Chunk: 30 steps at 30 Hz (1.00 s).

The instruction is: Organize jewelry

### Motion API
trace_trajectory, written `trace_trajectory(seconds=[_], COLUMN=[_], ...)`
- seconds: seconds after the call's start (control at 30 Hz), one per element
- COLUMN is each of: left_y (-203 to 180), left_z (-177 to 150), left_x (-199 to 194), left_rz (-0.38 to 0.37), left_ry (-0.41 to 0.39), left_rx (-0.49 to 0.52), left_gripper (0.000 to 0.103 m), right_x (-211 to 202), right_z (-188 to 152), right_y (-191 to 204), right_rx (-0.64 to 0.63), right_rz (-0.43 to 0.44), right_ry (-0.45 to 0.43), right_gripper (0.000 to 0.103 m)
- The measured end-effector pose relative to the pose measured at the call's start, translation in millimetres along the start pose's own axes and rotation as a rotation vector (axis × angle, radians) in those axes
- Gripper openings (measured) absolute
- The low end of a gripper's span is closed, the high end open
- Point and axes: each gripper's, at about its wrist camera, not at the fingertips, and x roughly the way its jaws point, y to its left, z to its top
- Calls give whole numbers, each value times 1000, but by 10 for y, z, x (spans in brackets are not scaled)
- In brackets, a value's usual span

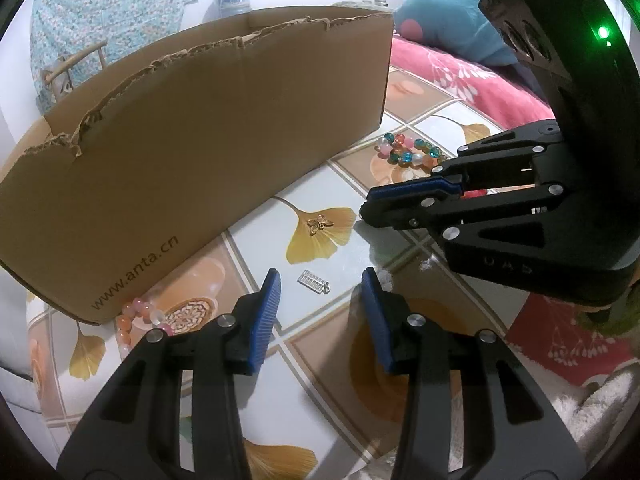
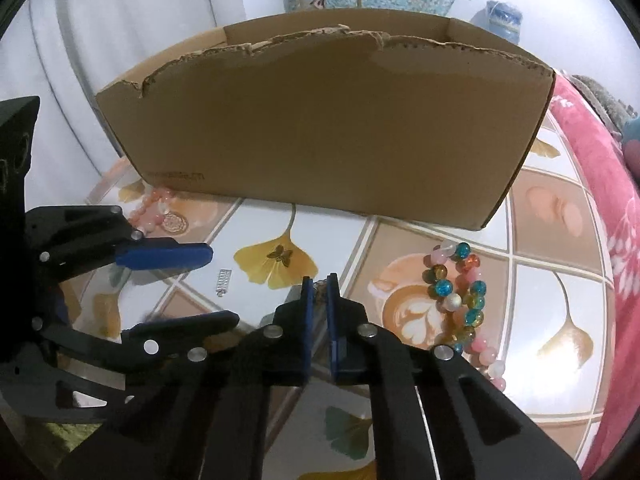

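Hovering my left claw (image 1: 320, 292) open over the silver charm (image 1: 313, 281) at centre frame; right claw (image 2: 319, 284) pinched closed.

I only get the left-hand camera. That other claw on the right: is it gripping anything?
Observer: Its own camera shows the right gripper shut, with something tiny glinting at the tips. I cannot tell what it is.
Operator: And the colourful beads half hidden behind it?
Observer: From there the multicoloured bracelet shows whole, lying on the table just right of that gripper, with pink beads trailing toward the camera.
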Motion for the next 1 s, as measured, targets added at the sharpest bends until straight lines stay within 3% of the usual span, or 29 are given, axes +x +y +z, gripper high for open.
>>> trace_trajectory(seconds=[0.47, 0.8, 0.87, 1.0], left_y=[22, 48, 38, 14], left_z=[10, 53, 56, 63], left_x=[14, 28, 26, 32], left_rz=[1, -10, -13, -13], left_ry=[3, 15, 17, 30], left_rx=[2, 7, 13, 31], left_gripper=[28, 27, 19, 17], right_x=[-192, -268, -280, -280], right_z=[-119, -175, -179, -176], right_y=[-112, -276, -286, -302], right_rx=[100, 130, 131, 136], right_rz=[41, 51, 52, 61], right_ry=[-40, -45, -47, -51], right_gripper=[4, 4, 4, 4])
